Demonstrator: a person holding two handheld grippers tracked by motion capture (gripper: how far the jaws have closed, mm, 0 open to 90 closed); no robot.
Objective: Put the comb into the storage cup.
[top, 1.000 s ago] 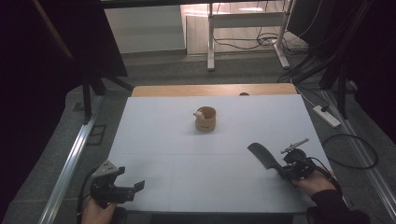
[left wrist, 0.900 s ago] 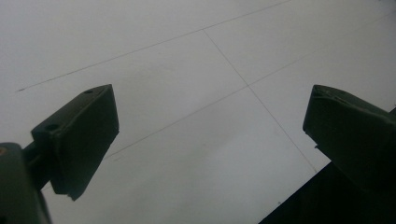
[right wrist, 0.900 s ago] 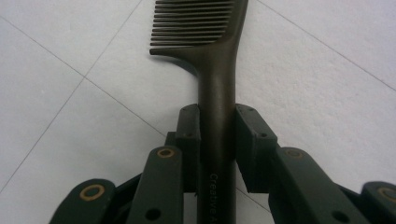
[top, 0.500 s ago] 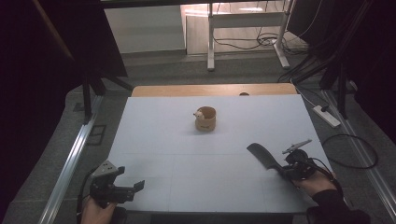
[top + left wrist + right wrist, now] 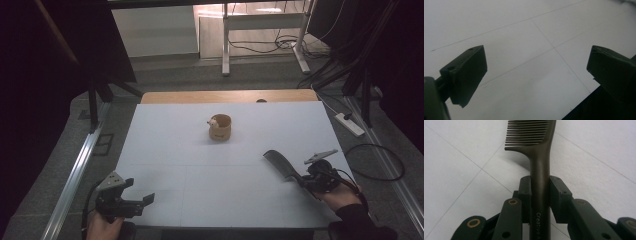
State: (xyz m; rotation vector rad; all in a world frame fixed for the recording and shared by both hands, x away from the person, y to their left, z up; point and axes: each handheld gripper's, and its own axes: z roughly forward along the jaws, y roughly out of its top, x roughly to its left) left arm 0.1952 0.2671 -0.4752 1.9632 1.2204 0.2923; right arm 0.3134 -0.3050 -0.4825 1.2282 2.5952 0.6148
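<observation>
Comb [image 5: 537, 150] handle clamped in right tongs [image 5: 540, 192], low over white gridded desk [image 5: 200, 150]; left tongs [image 5: 536, 67] spread, holding nothing; wooden cup [image 5: 220, 128] mid-desk; dim room, grey floor [image 5: 165, 80].

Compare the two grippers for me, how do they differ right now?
The right gripper is shut on the handle of a dark comb; the left gripper stands open with nothing between its jaws. The right one sits at the table's right edge, the left at its near left corner. Both are black.

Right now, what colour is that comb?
Dark brownish grey, clearest in the right gripper view: comb.
</observation>
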